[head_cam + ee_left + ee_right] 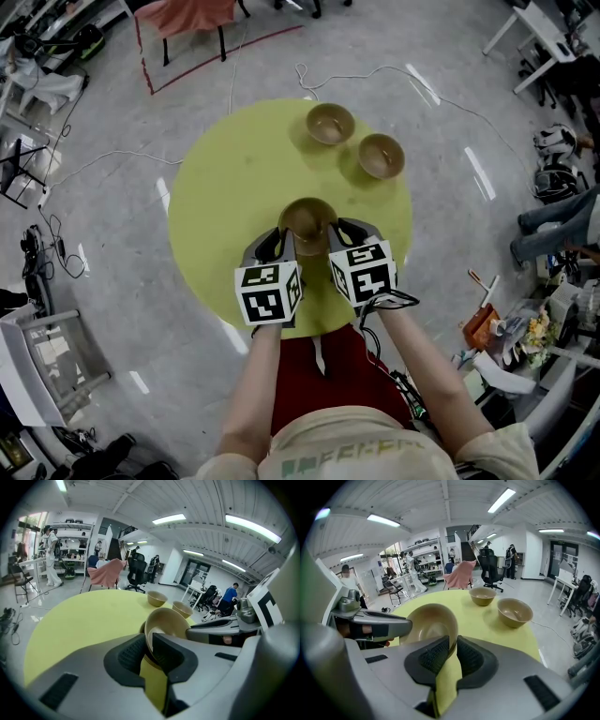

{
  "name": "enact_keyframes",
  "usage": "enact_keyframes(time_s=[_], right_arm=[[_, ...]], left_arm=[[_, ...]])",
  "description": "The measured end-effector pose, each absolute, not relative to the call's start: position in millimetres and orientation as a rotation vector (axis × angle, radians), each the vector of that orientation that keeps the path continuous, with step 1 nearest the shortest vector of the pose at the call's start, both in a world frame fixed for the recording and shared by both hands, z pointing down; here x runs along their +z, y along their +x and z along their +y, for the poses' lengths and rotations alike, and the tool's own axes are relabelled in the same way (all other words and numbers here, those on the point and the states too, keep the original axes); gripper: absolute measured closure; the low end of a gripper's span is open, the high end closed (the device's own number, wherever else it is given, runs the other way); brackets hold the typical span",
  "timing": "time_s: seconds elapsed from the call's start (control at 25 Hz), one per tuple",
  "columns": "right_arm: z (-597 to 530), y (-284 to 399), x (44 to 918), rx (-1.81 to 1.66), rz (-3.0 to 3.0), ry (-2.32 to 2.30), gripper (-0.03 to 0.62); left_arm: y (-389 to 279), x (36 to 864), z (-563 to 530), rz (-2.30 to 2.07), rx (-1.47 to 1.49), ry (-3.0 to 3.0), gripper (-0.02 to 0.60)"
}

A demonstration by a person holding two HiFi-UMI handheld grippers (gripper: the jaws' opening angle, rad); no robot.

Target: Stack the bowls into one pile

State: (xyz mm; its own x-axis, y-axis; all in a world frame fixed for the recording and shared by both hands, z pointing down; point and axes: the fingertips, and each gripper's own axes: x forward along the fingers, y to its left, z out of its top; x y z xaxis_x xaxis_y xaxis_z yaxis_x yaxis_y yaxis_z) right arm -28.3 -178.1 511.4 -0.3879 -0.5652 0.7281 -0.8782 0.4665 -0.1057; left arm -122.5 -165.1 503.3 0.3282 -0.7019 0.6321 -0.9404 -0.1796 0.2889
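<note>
Three tan bowls are on the round yellow table (225, 178). The nearest bowl (307, 217) is held from both sides. My left gripper (284, 242) is shut on its left rim, and my right gripper (335, 236) is shut on its right rim. In the left gripper view the bowl (168, 623) stands tilted, its rim pinched in the left gripper (149, 643). The right gripper (453, 646) clamps the bowl (429, 624) the same way. Two more bowls (330, 123) (382, 155) sit upright, side by side at the table's far right, apart from both grippers.
Cables (366, 75) trail across the grey floor beyond the table. A chair draped with pink cloth (192, 19) stands at the back. Boxes and clutter (525, 337) lie at the right, and a rack (42, 361) at the left.
</note>
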Motion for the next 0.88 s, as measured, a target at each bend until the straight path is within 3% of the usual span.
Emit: enact_keyframes(time_s=[0.88], right_arm=[[-185.6, -30.1, 500.6, 0.423, -2.117, 1.304, 0.537]], left_arm=[[-135.6, 507.6, -167.7, -1.464, 0.481, 1.937, 0.534]])
